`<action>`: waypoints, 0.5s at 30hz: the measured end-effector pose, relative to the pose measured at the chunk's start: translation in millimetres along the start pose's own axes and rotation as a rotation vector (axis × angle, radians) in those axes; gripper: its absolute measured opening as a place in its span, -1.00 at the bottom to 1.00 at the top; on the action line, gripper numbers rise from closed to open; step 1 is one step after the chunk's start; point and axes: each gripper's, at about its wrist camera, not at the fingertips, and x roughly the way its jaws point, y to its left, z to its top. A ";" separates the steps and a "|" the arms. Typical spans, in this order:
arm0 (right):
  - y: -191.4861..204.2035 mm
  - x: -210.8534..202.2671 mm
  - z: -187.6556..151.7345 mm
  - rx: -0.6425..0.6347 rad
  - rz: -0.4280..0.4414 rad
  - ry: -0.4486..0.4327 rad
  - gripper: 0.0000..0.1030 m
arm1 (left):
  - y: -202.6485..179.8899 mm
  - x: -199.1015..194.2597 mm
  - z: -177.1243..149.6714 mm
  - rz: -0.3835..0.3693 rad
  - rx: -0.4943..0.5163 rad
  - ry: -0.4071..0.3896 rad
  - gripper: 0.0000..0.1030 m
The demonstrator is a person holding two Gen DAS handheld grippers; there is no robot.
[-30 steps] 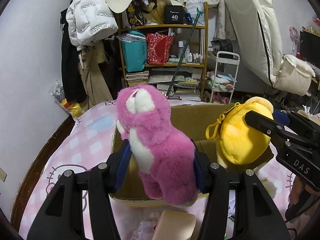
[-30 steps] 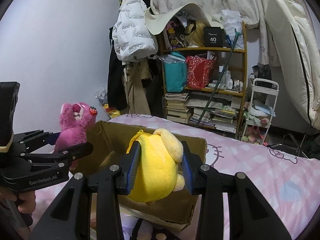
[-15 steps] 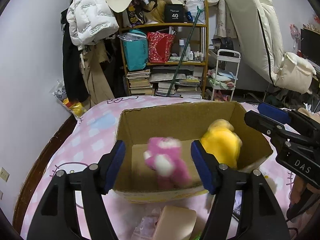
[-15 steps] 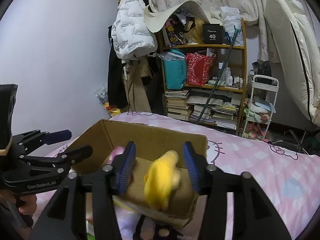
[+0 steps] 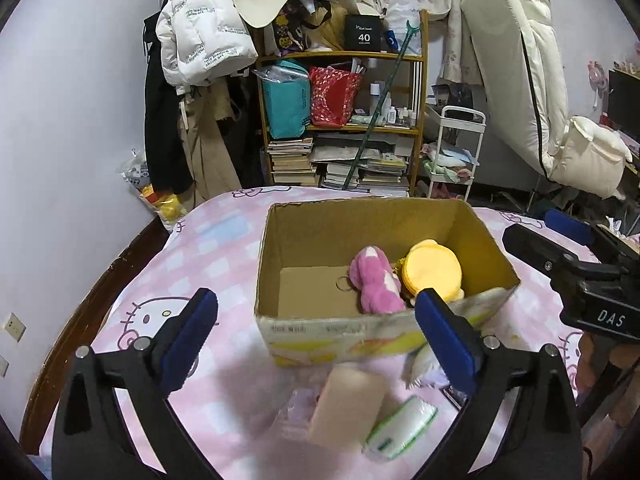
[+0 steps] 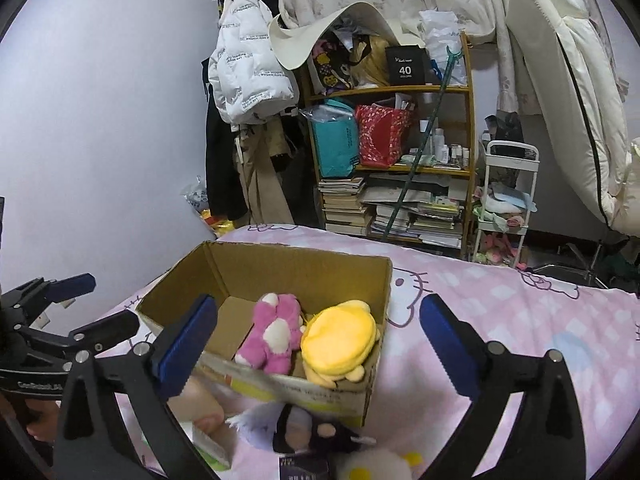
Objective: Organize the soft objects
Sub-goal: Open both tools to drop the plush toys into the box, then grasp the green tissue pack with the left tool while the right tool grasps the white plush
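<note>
Pink plush lies beside yellow plush in cardboard box.

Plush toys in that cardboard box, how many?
2: a pink plush on the left, a yellow plush touching its right side. Nothing else shows inside the cardboard box.

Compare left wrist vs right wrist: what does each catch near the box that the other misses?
Left wrist only: a tan block and a white-green packet lying in front of the cardboard box.

Right wrist only: a purple-and-black plush and a white plush with yellow spots in front of the box.

Both: the pink plush and yellow plush side by side inside the box, and both tongs open, left and right.
</note>
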 end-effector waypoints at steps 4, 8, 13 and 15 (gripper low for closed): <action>0.2 -12.6 -1.1 -0.006 -0.017 0.009 1.00 | -1.0 -11.6 -4.6 -0.009 -0.003 0.019 0.92; 1.1 -25.3 -5.1 -0.017 -0.038 0.022 1.00 | -2.8 -22.1 -14.6 -0.017 0.002 0.046 0.92; -1.1 -33.5 -15.2 0.004 -0.073 0.069 1.00 | -9.8 -30.7 -28.6 -0.019 0.032 0.081 0.92; -2.9 -35.9 -19.9 0.020 -0.084 0.088 1.00 | -12.3 -30.7 -34.1 -0.023 0.038 0.101 0.92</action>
